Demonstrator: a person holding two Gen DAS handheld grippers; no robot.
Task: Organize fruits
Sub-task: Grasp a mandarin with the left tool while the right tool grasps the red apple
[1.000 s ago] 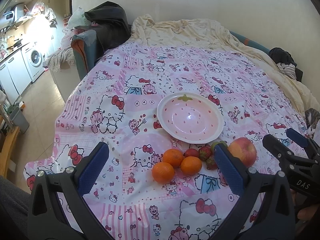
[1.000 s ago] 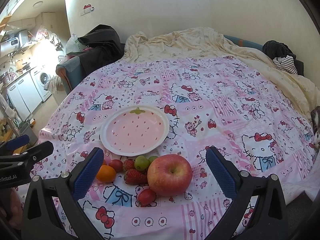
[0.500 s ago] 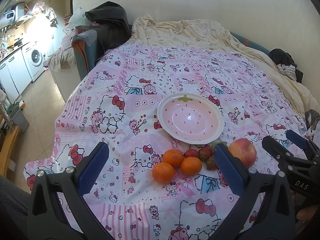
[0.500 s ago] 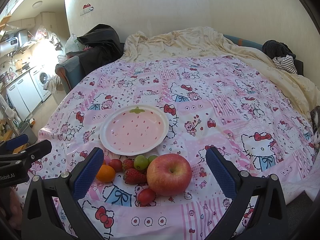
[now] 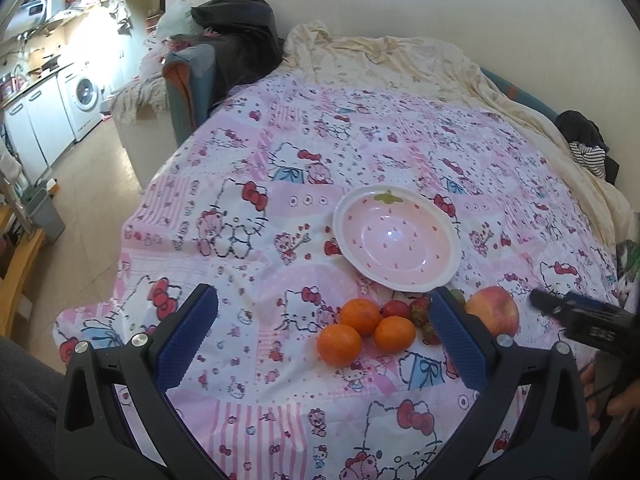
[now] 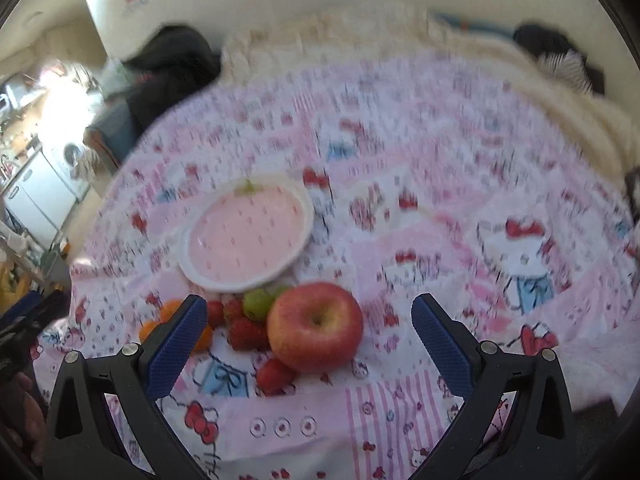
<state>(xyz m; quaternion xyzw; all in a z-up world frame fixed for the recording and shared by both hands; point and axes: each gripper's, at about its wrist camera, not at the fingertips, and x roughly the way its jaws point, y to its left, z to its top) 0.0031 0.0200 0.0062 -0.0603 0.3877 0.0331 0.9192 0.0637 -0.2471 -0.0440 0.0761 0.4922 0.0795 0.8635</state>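
Observation:
A pink strawberry-pattern bowl stands empty on the Hello Kitty cloth; it also shows in the right wrist view. In front of it lie three oranges, strawberries, green grapes and a red apple, which also shows in the left wrist view. My left gripper is open and empty, above the cloth near the oranges. My right gripper is open and empty, with the apple between its fingers' line. The right wrist view is blurred.
The round table's cloth hangs over the front-left edge. A cream blanket and dark clothes lie behind. A kitchen with a washing machine is far left.
My right gripper has moved forward and down towards the apple, which now looks larger and sits between the fingers. The left gripper has barely moved.

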